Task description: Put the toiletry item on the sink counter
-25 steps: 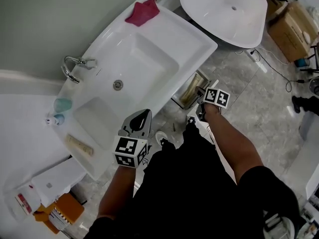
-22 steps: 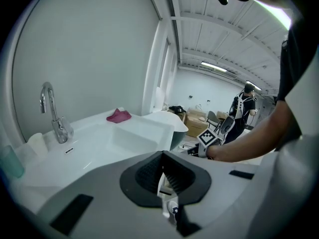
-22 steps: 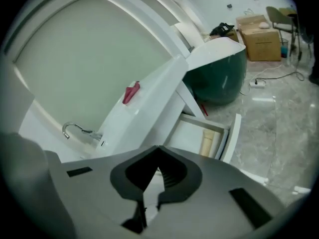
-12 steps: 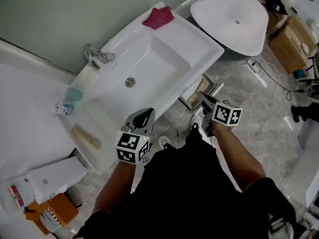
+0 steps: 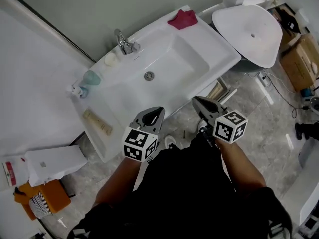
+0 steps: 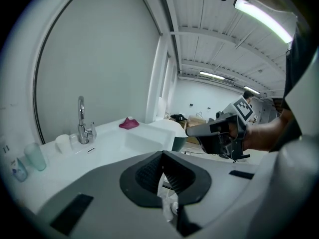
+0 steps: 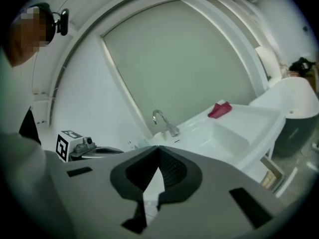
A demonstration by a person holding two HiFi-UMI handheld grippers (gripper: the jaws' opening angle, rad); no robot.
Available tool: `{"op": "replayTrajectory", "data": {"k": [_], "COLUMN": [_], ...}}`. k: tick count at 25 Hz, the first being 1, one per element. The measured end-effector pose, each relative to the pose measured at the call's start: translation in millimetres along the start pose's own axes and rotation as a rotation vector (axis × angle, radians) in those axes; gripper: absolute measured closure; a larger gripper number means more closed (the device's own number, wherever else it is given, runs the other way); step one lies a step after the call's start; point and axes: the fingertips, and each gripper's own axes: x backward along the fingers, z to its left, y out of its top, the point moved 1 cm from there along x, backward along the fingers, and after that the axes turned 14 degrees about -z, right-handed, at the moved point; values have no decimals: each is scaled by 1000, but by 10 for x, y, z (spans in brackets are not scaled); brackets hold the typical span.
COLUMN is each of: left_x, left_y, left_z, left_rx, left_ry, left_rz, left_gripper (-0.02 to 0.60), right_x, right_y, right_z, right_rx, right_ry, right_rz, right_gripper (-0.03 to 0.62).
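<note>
The white sink counter (image 5: 199, 39) carries a beige tube (image 5: 97, 122) on its left wing. Near the tube stand a small bottle (image 5: 77, 90), a teal cup (image 5: 91, 77) and a white cup (image 5: 110, 59) by the faucet (image 5: 124, 43). A red cloth (image 5: 182, 19) lies at the far right corner. My left gripper (image 5: 151, 116) and right gripper (image 5: 201, 103) hover side by side just off the counter's front edge. Both are shut with nothing in them. The left gripper view shows my left gripper (image 6: 162, 153) with tips together and the right gripper (image 6: 189, 131) beside it.
A second white basin (image 5: 249, 31) stands to the right, with cardboard boxes (image 5: 301, 59) and cables on the floor beyond it. A white box (image 5: 52, 163) and an orange item (image 5: 42, 198) lie on the floor at the left. A white wall panel runs along the left.
The right gripper has risen from low near the floor to level with the left one. The head view has swung, so the sink now sits higher and further right.
</note>
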Motion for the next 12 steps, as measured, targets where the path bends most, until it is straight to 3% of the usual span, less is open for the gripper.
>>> {"op": "replayTrajectory", "data": {"k": [5,9,12], "left_x": [233,339,412], "left_y": [102,114,124], "left_z": [61,25,-13], "left_rx": [7,13,46], "left_ry": [72,140,215], "left_rz": [-41,-57,-72], "left_gripper": [578,578,578], "right_x": [-184,-220,-196], "right_y": [-29,-82,-129], "right_z": [400,494,558], "right_rx": [214,131,143], "right_ry": [149,232,289], "right_rz": [42,74,120], "right_gripper": [591,591,591]}}
